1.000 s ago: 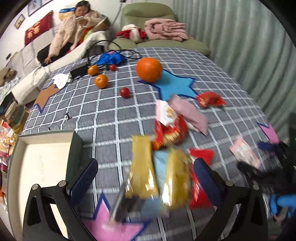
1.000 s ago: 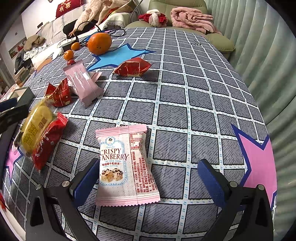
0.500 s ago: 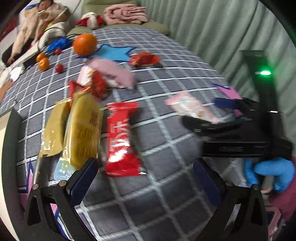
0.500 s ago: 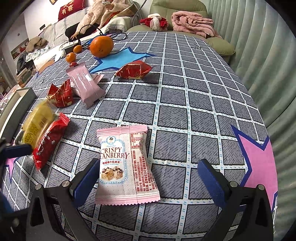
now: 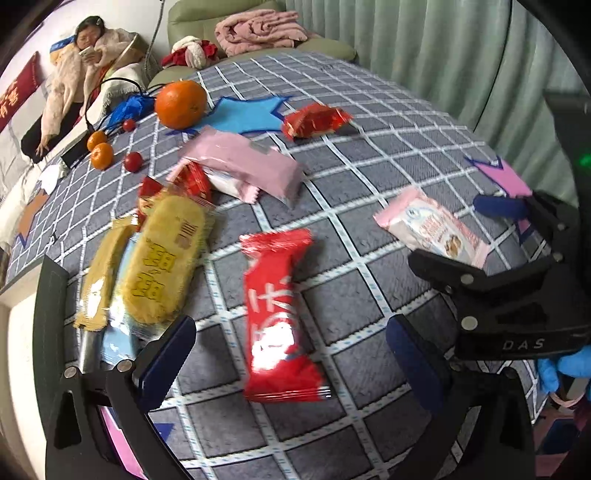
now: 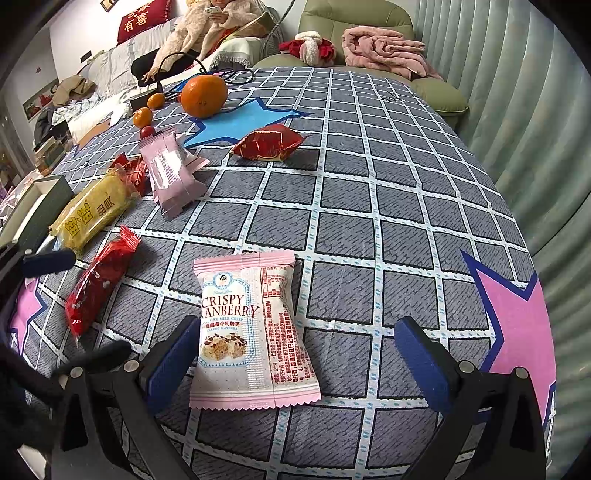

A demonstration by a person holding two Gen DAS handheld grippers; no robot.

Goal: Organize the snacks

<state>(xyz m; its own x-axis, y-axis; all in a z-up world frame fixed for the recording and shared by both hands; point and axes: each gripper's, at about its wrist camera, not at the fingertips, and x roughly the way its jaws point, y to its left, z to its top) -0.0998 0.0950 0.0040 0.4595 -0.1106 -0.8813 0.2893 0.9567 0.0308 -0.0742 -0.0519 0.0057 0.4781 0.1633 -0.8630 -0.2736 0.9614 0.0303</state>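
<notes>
Between each gripper's wide-open, empty jaws lies a packet: red wrapper left, cranberry crisp right

Large orange on blue star patch of checked cloth. Two small mandarins and red cherry-like fruit just beside. Black cable near far edge. Pink blanket on green sofa. Seated person with phone. Green curtain at right.
</notes>
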